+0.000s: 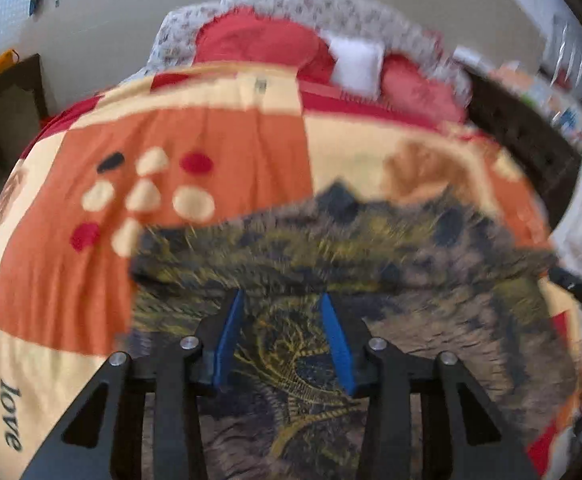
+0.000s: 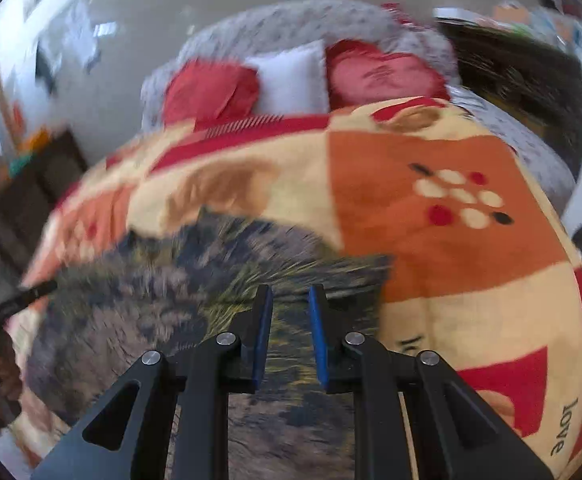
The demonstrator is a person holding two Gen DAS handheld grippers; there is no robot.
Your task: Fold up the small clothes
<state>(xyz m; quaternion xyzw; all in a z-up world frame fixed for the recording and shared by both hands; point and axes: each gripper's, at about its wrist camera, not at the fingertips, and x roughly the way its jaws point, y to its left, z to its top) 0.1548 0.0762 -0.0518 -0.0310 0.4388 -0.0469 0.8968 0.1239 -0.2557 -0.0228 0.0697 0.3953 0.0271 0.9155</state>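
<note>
Writing: the word "love" in dark script on a cream patch of the blanket; it shows in the right wrist view too.
Garment: a dark patterned cloth with yellow-green motifs lies spread on the blanket, under both tools.
Left gripper: blue pads apart, nothing clamped.
Right gripper: pads apart, nothing pinched.
Bedhead: red pillows flank a white pillow.

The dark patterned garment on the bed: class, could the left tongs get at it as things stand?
Probably yes. The left tongs hang open directly over the dark patterned garment, which lies spread on the blanket with nothing covering it.
</note>
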